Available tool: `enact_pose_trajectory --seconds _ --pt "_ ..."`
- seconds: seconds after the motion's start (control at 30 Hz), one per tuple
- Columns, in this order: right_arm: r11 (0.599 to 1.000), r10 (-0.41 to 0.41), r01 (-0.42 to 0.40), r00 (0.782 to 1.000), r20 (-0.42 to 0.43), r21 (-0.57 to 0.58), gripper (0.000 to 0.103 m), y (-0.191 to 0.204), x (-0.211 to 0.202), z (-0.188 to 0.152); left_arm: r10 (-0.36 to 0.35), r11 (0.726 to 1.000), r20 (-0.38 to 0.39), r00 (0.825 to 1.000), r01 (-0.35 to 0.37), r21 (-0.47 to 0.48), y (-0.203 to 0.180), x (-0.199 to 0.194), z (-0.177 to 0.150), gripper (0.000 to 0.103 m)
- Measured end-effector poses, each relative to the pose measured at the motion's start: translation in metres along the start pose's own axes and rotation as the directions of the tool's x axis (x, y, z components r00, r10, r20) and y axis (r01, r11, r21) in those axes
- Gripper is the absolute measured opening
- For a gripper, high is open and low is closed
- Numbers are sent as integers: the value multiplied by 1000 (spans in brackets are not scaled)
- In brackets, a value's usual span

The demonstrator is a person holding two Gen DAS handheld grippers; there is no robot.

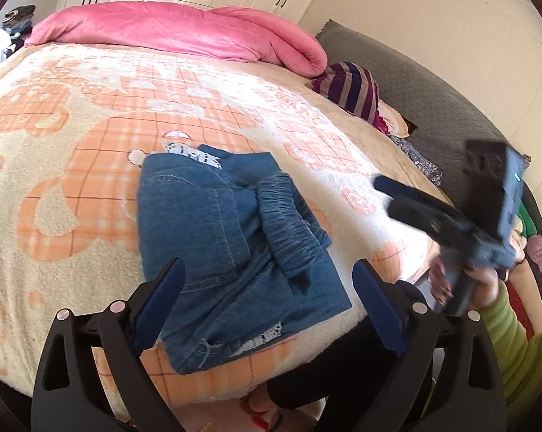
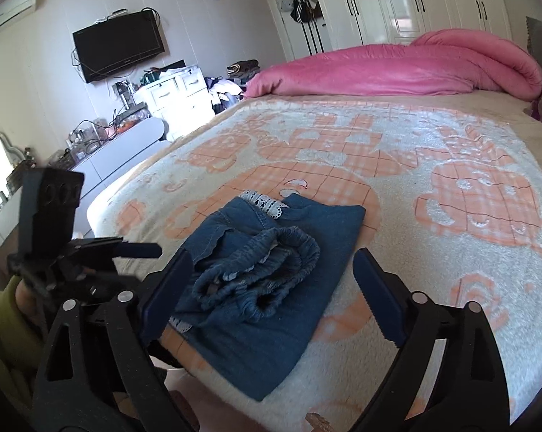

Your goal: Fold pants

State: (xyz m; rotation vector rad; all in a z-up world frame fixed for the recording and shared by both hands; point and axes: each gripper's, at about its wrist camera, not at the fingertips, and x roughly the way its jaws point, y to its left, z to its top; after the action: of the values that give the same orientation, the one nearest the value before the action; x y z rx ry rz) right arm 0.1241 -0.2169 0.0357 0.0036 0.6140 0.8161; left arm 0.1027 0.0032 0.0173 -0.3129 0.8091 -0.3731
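Observation:
Blue denim pants (image 1: 231,252) lie folded into a compact bundle on the bed's orange-and-cream blanket (image 1: 91,115), near its front edge, with the elastic waistband on top and white lace trim showing. They also show in the right wrist view (image 2: 271,288). My left gripper (image 1: 267,270) is open and empty, held above the pants. My right gripper (image 2: 271,262) is open and empty, just in front of the bundle. The right gripper appears at the right of the left wrist view (image 1: 451,216); the left gripper appears at the left of the right wrist view (image 2: 91,252).
A rolled pink duvet (image 1: 184,32) lies across the far side of the bed. A striped purple cloth (image 1: 350,86) and a grey headboard (image 1: 433,100) are at the right. A TV (image 2: 118,45), white drawers (image 2: 177,93) and wardrobes (image 2: 415,0) line the walls.

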Motion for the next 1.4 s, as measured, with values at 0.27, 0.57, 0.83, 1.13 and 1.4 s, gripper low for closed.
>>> enact_pose_trajectory --seconds 0.27,0.57,0.83,1.13,1.4 --pt "997 -10 9 1000 -5 -76 88 31 -18 -26 48 999 6 999 -48 -13 10 5 8 98" --pt "992 64 -71 996 -69 -108 88 69 0 -54 101 995 -7 995 -101 -10 26 22 23 98" --pt "946 55 -89 991 -118 -312 83 116 26 -54 172 985 -15 985 -172 17 40 44 44 93" --pt "866 3 -93 983 -181 -491 54 139 64 -43 150 989 -85 985 -150 2 60 71 48 63" --pt "815 -50 -115 962 -268 -568 13 150 98 -43 131 991 -84 988 -133 -17 65 75 46 64"
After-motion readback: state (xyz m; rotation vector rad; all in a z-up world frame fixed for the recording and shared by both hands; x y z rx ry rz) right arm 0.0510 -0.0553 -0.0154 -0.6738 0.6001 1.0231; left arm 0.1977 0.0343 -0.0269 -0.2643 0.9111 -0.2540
